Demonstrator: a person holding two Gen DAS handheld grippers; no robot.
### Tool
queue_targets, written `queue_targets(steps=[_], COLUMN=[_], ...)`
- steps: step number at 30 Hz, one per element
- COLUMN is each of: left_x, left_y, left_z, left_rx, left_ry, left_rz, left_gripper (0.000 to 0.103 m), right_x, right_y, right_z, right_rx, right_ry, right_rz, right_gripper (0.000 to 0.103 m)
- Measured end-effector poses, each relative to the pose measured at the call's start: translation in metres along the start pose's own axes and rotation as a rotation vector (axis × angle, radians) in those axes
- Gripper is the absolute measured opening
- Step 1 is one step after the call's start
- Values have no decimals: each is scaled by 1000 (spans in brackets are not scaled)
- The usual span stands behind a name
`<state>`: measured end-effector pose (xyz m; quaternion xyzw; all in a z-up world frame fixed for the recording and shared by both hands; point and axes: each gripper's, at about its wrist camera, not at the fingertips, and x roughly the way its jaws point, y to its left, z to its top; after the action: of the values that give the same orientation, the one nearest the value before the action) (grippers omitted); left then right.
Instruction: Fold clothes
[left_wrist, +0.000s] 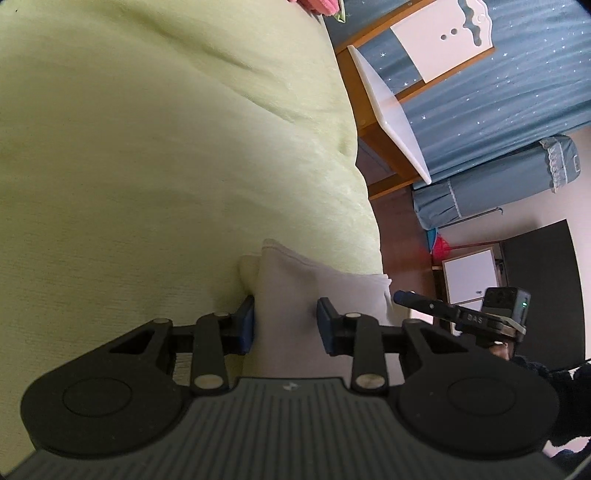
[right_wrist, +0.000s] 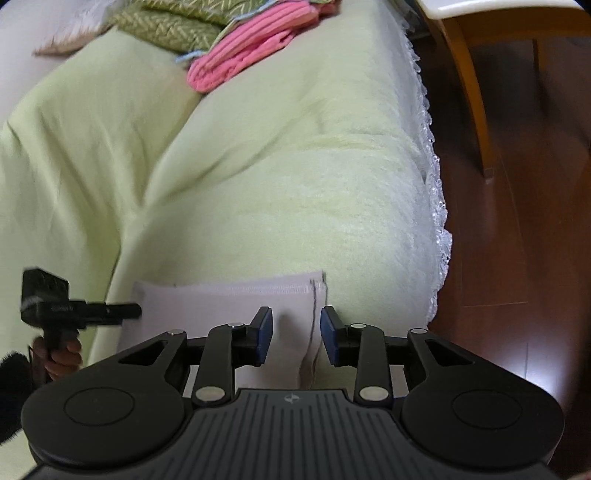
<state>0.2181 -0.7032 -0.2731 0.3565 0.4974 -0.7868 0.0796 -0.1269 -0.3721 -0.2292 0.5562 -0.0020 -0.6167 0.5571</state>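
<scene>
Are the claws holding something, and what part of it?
Nothing is clamped. Both the left claw and the right claw stand open, fingers either side of the pale cloth's near edge on the green cover.

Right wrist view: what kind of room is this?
Probably a bedroom at home: a bed with a pale green blanket, a wooden floor, and star-patterned blue curtains in the left wrist view.

Pale green bedcover (right_wrist: 280, 177) — white garment (right_wrist: 221, 302) near edge, pink cloth (right_wrist: 243, 55) farther back.
</scene>
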Motion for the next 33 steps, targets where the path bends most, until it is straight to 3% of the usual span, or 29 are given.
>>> queue_targets(steps=[7,8,10,14,17,20,26,30,33], left_x=[-1,-3,-8,-22,-48,-84,-131,-128,-117], left_y=[-4,-5,-8,-24,-42,-61,-122,-191,-241], left_z=[-6,-7,-13,-26,-46,-82,-174,-221,-247], left_rx=[32,40,67,115,114,55,-207,-357,-463], left_ry=[-21,-29,-51,-106,-208,-343,-609,-728,-795], left_rz=[25,34,58,123,160,227,502,680,749], left_gripper=[19,18,15,8,7,6,6,6,6], right_x=[19,22,29,30,14,11,51,60,54], right_y=[-11,-10,-9,5,23,56,140,194,220], right_z=[7,8,11,16,33,55,112,136,145], right_rx=[-29,-40,-38,-107,-161,-281,-610,-855,-964], right_ry=[29,32,64,74,45,63,188,311,407], right_rz=[92,106,162,134,159,213,464,619,695], right_gripper=[37,34,9,6,5,5,5,5,5])
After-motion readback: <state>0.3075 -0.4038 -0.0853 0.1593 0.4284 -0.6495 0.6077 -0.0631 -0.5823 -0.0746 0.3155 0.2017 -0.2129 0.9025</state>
